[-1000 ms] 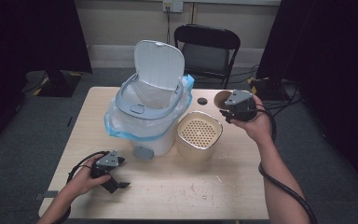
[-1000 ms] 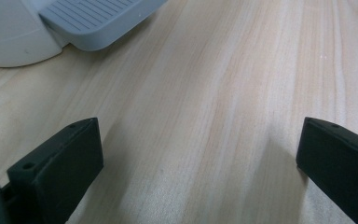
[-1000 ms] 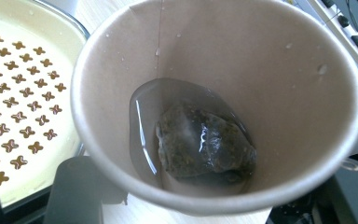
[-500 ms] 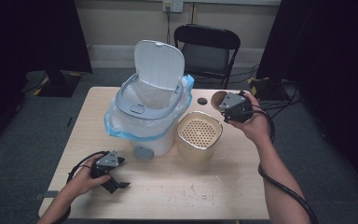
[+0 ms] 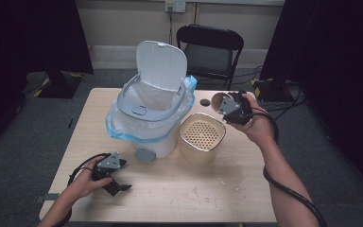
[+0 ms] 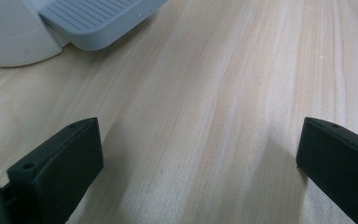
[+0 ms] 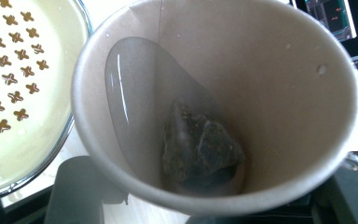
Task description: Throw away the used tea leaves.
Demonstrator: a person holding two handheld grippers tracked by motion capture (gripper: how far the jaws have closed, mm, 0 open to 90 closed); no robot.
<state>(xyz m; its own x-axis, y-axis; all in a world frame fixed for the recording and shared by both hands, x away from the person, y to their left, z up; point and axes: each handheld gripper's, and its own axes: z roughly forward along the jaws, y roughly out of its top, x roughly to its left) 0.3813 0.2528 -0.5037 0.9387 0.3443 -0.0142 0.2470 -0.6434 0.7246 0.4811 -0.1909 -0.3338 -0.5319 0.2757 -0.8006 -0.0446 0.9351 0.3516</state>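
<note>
Paper cup [image 7: 214, 100] with a wet tea bag [image 7: 198, 147] is clamped, tilted, by the right gripper [image 5: 234, 109] near the desk's far right corner; liquid could be spilled beside the strainer [image 5: 202, 135]. Left gripper [image 5: 108, 172] fingers are spread wide, empty.

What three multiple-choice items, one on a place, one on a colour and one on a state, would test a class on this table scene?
1. Where does the paper cup sit?
A. between the right gripper's jaws
B. inside the bin
C. on the chair

2. What colour is the bin's lid?
A. red
B. white
C. black

3. How do the left gripper's jaws stand?
A. shut on a spoon
B. apart over bare table
C. clamped on the bin's pedal

Key: 1 A, the right gripper view shows the cup, with its wet tea bag, resting between those jaws. 2 B, the raised lid is white. 3 B, wood shows between them.
</note>
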